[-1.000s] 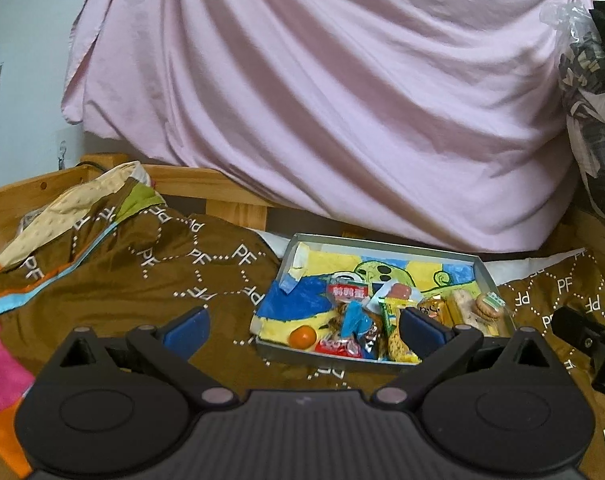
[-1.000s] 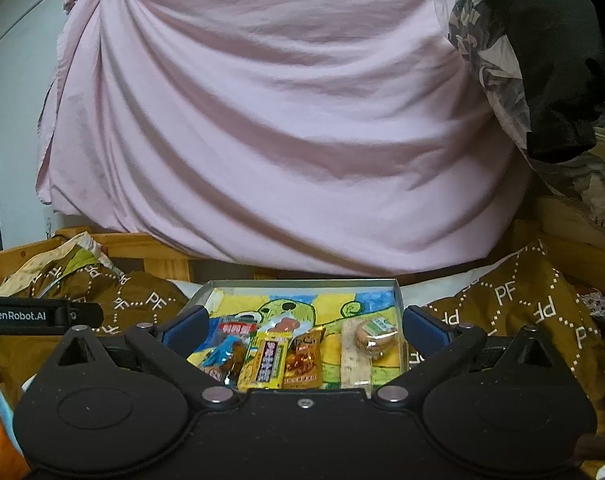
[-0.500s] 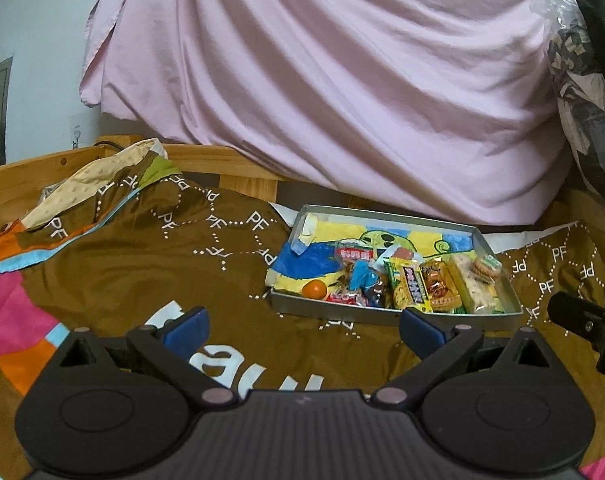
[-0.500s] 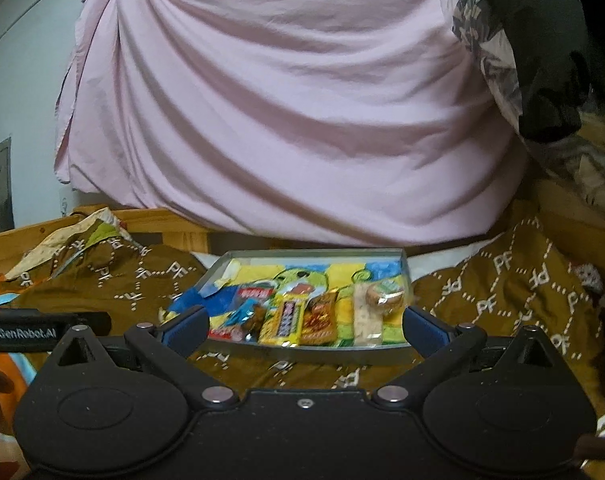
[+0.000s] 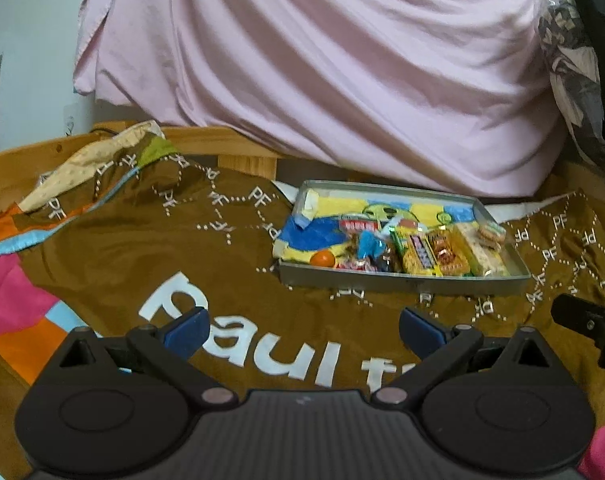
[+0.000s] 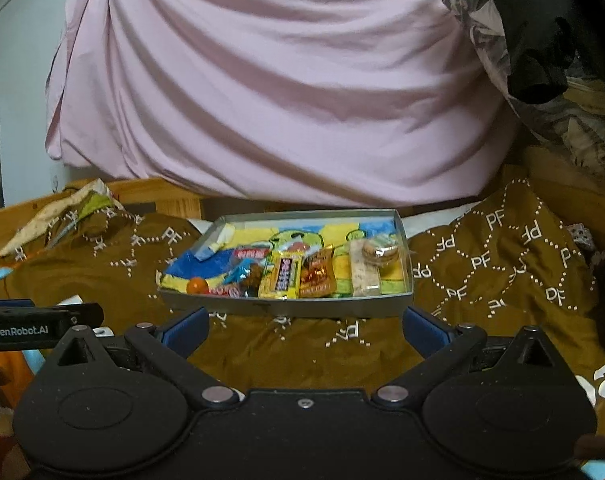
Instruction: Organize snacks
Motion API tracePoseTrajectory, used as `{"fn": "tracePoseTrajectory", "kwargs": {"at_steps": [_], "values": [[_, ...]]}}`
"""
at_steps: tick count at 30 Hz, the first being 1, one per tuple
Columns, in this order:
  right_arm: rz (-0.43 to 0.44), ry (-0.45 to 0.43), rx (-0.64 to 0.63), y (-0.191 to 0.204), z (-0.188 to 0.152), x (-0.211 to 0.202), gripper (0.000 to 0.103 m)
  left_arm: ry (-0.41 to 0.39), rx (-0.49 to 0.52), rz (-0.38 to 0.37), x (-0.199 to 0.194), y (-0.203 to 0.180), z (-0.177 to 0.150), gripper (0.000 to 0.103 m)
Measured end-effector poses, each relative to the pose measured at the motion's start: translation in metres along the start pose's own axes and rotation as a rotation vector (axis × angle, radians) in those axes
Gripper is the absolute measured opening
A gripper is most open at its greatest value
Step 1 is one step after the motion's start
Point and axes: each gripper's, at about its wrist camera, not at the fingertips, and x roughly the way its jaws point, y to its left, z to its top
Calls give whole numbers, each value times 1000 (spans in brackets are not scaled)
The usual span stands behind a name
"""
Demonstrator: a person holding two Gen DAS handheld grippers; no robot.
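The snacks (image 6: 302, 272) lie packed in a shallow metal tray (image 6: 286, 307) on the brown quilt (image 5: 150, 248), with the bars and packets in a row along its right half, a small orange ball (image 6: 196, 285) at its near left corner, and round biscuits (image 6: 380, 252) at the far right. The tray's long axis runs left to right across both views.

From the right gripper (image 6: 304, 330) the tray sits straight ahead, framed between the spread blue-padded fingers (image 6: 186, 330), which hold nothing. From the left gripper (image 5: 302, 334) it lies ahead and off to the right; those fingers are also wide apart and empty. I judge the right one better lined up for any next reach.

Compared with a second ago, both grippers have drawn back: the tray looks farther off, more quilt and its white lettering (image 5: 238, 344) show in front, and the snacks seem unmoved.
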Motion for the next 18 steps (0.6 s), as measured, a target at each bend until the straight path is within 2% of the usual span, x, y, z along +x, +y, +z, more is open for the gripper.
{"fn": "tracePoseTrajectory", "kwargs": {"at_steps": [18], "values": [[7, 70, 5, 7, -16, 19, 102, 29, -41, 3, 14, 15, -14, 103]]}}
